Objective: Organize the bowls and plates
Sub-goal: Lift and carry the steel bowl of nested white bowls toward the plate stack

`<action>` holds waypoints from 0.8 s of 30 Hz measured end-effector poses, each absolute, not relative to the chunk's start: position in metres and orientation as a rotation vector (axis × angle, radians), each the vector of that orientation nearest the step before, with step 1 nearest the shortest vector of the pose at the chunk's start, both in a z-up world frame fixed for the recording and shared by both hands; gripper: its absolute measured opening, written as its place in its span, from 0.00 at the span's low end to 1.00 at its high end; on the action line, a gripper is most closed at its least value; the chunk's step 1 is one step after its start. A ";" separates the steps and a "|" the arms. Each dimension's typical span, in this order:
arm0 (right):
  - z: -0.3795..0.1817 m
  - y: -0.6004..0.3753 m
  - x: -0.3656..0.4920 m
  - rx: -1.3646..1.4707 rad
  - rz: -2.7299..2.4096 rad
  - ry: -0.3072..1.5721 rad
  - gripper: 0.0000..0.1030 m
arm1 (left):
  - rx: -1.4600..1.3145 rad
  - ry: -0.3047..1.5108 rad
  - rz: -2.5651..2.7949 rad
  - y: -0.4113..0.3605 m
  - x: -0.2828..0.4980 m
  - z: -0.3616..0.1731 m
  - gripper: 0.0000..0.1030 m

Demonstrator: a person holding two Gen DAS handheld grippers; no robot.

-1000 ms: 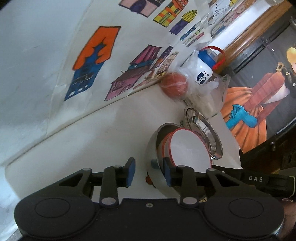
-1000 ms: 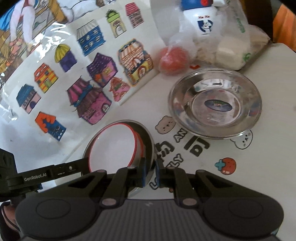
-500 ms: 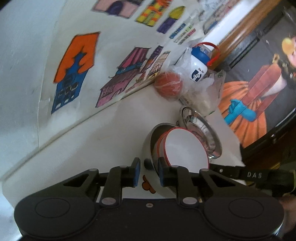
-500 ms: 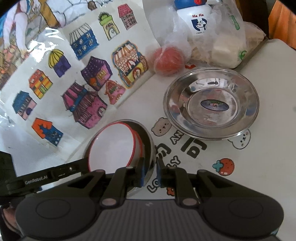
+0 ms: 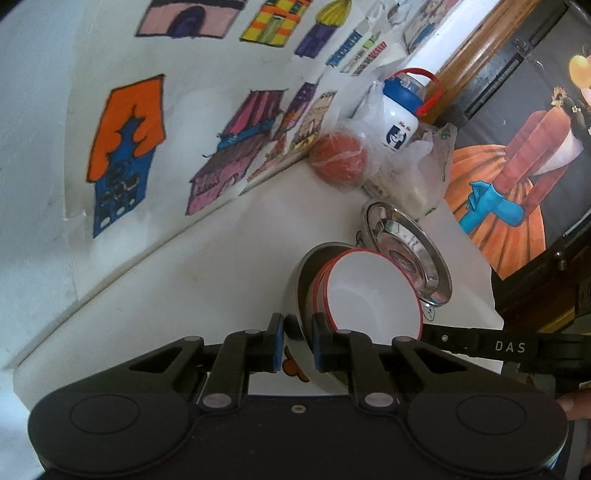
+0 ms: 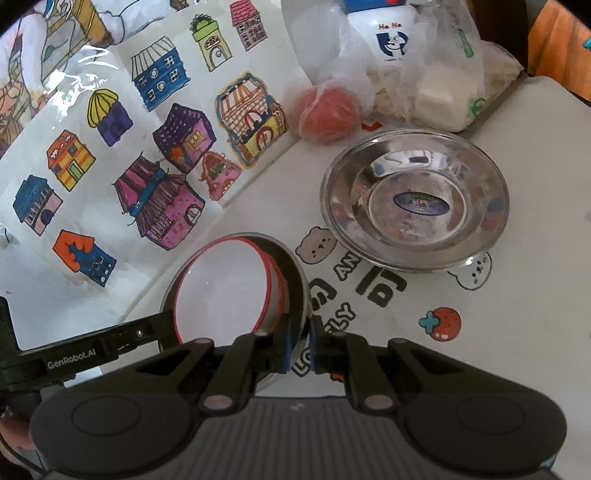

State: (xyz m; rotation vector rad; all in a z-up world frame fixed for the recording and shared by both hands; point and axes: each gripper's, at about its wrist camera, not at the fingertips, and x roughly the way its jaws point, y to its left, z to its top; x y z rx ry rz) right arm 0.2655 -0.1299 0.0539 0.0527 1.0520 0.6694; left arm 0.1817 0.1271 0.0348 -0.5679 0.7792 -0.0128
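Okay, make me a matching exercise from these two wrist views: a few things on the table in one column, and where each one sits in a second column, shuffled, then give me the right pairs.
Things:
1. steel plate
2. red-rimmed white bowls
3. orange ball
4. white bottle

Places:
A. nested inside the steel bowl
B. wrapped in thin plastic, by the wall drawings
C. standing in a plastic bag at the back of the table
D. empty, flat on the table, a sticker at its centre

Pairs: 1-D, 2-A, 3-B, 4-C
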 end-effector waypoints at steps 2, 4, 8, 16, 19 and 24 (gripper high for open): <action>0.055 -0.135 0.264 0.061 0.660 1.056 0.10 | -0.560 0.785 -0.023 0.123 0.182 0.035 0.15; 0.056 -0.143 0.262 0.070 0.646 1.058 0.10 | -0.556 0.790 -0.035 0.117 0.182 0.035 0.15; 0.057 -0.160 0.257 0.093 0.615 1.057 0.10 | -0.540 0.800 -0.068 0.104 0.184 0.034 0.15; 0.055 -0.196 0.248 0.132 0.560 1.048 0.10 | -0.513 0.816 -0.131 0.074 0.190 0.033 0.15; 0.054 -0.208 0.245 0.148 0.549 1.042 0.10 | -0.503 0.815 -0.150 0.066 0.191 0.035 0.15; 0.053 -0.222 0.241 0.175 0.532 1.036 0.10 | -0.475 0.805 -0.172 0.054 0.192 0.040 0.15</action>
